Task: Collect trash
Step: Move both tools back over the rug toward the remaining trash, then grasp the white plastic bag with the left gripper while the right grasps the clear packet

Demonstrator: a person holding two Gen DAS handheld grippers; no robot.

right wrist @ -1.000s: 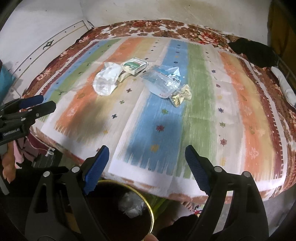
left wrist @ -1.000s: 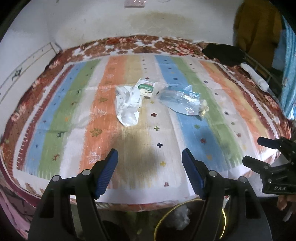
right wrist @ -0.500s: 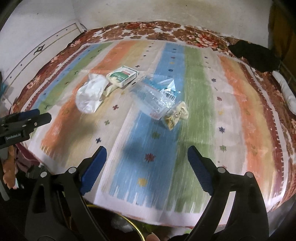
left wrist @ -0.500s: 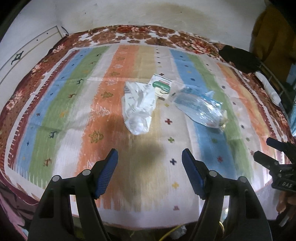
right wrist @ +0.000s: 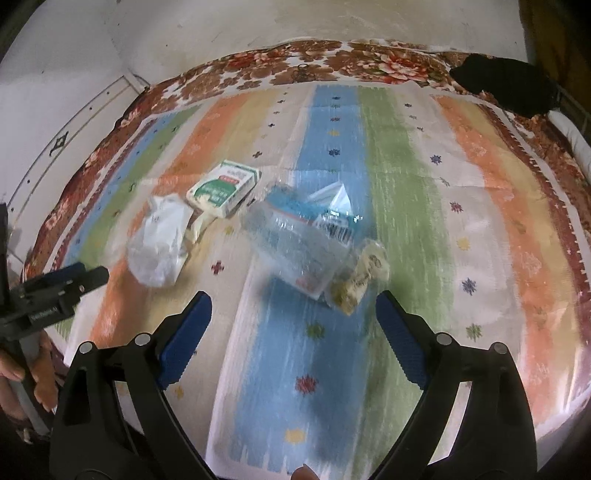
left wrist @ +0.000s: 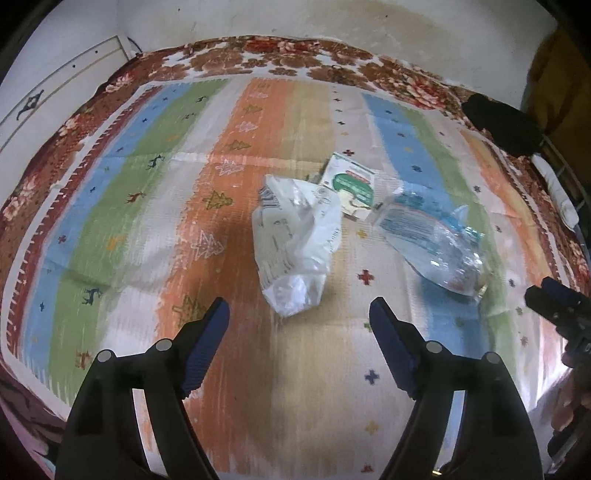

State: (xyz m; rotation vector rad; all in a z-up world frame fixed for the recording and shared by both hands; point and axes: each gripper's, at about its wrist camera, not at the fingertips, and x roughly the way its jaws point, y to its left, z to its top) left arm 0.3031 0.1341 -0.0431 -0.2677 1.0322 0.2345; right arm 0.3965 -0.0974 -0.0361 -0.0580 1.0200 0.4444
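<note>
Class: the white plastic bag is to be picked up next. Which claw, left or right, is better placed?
Left. The white plastic bag lies straight ahead of the open left claw; the right claw faces the clear wrapper.

Cloth [left wrist: 236,122]: blue, green, white, orange, tan stripes with small crosses, trees, deer; border red-brown floral. Bag [left wrist: 295,240] white, translucent. Box [left wrist: 351,186] white with green label. Wrapper [left wrist: 432,243] clear, blue print. Foil [right wrist: 360,280] gold. Finger pads [left wrist: 205,343] blue, gripper frames black. Wall [right wrist: 258,29] off-white, stained.
</note>
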